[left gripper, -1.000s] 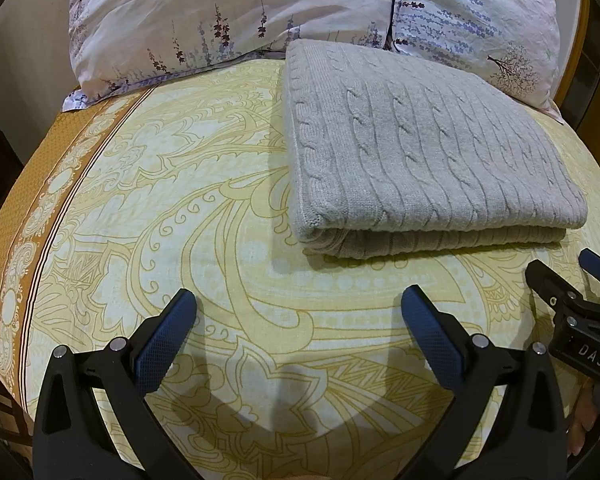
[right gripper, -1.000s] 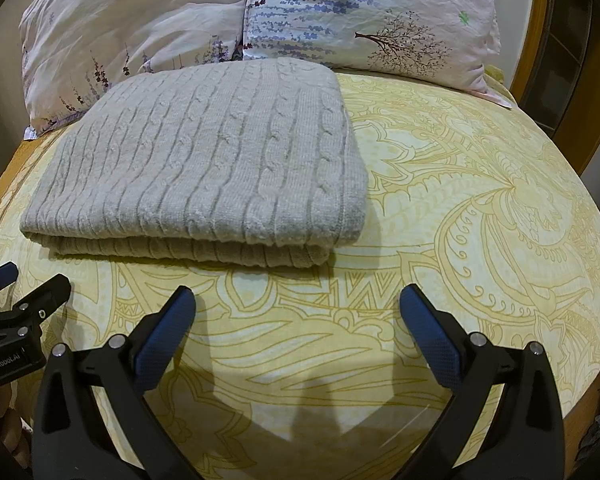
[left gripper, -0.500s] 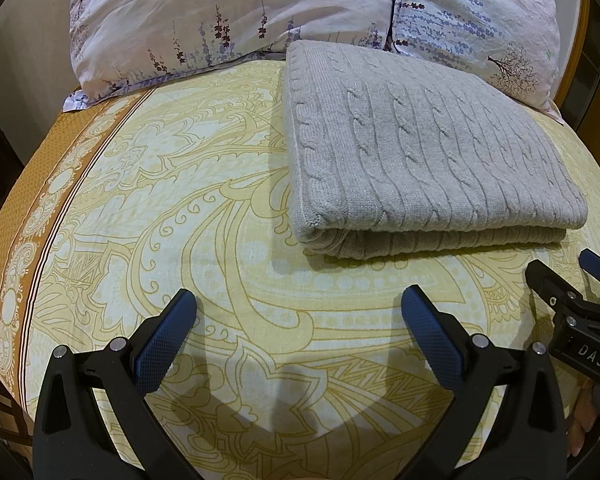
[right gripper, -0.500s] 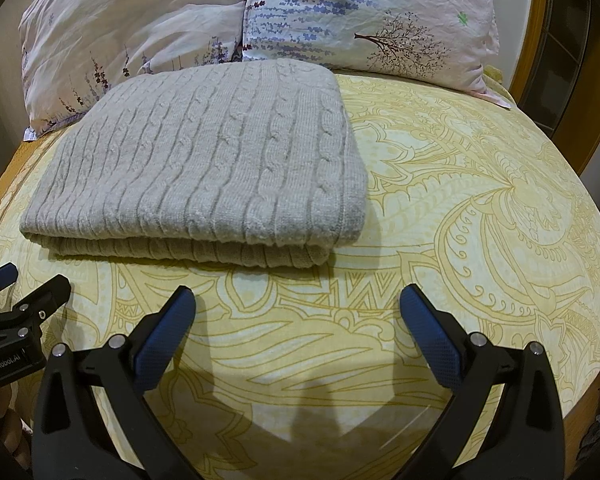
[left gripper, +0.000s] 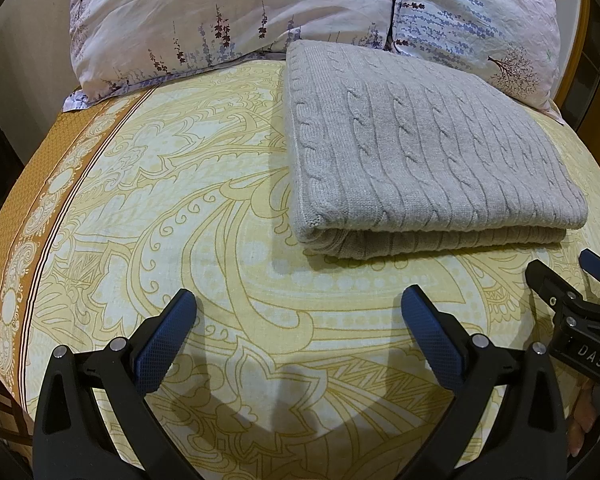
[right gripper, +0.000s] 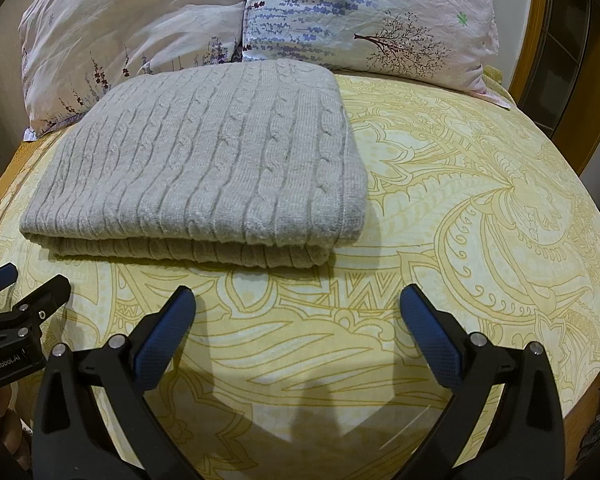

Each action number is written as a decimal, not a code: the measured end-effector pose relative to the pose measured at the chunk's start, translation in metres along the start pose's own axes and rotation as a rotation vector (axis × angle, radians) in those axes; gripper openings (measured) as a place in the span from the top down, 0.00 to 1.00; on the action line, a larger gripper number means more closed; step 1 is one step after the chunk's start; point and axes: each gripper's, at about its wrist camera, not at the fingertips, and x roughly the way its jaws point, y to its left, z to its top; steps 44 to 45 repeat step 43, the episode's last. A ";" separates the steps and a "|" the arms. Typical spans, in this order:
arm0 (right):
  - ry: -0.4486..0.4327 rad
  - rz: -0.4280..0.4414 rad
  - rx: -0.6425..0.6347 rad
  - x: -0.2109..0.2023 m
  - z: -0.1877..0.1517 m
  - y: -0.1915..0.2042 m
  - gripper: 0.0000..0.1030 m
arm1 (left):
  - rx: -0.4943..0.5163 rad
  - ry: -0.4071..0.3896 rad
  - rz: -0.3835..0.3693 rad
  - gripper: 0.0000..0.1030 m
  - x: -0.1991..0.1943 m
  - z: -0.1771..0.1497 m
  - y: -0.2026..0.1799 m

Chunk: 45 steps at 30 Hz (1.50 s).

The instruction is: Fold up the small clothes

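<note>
Left wrist view: bed [left gripper: 220, 208] with yellow paisley sheet, two floral pillows [left gripper: 228, 16] at head. Folded grey knit [left gripper: 420, 152] lies mid-bed. Left tool [left gripper: 298, 308] and right tool [right gripper: 298, 308] both gape wide, empty, near knit.

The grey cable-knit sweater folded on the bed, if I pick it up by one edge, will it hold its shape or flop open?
The grey sweater is probably floppy: soft knit in loose stacked layers, so lifting one edge would likely unfold it. The thick cabled knit suggests moderate weight and good grip. Both claws are open and clear of it.
</note>
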 end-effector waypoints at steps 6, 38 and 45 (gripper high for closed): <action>0.000 0.000 0.000 0.000 0.000 0.000 0.02 | -0.001 0.001 0.000 0.01 0.000 0.000 0.000; -0.001 -0.003 0.004 0.000 0.000 0.000 0.02 | -0.003 0.037 0.002 0.01 0.003 0.004 0.002; -0.001 -0.004 0.005 0.000 -0.001 0.001 0.02 | -0.004 0.037 0.002 0.01 0.003 0.004 0.001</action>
